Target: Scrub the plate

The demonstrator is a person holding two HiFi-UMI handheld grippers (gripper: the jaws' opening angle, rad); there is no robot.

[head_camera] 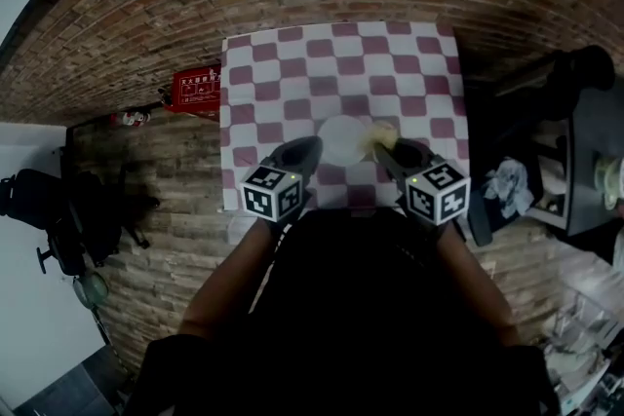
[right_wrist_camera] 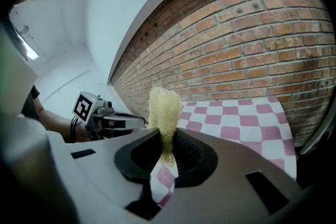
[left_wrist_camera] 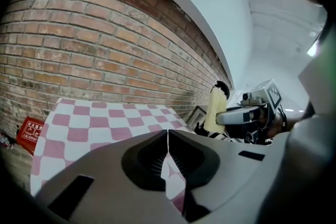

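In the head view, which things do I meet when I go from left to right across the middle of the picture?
red sign → left gripper → plate → right gripper, which holds the sponge

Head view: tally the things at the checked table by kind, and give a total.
Pink-and-white checked tablecloth: 1
Round white plate: 1
Yellow fibrous scrubbing pad: 1
Grey two-jaw grippers: 2 (left gripper, right gripper)
Total: 5
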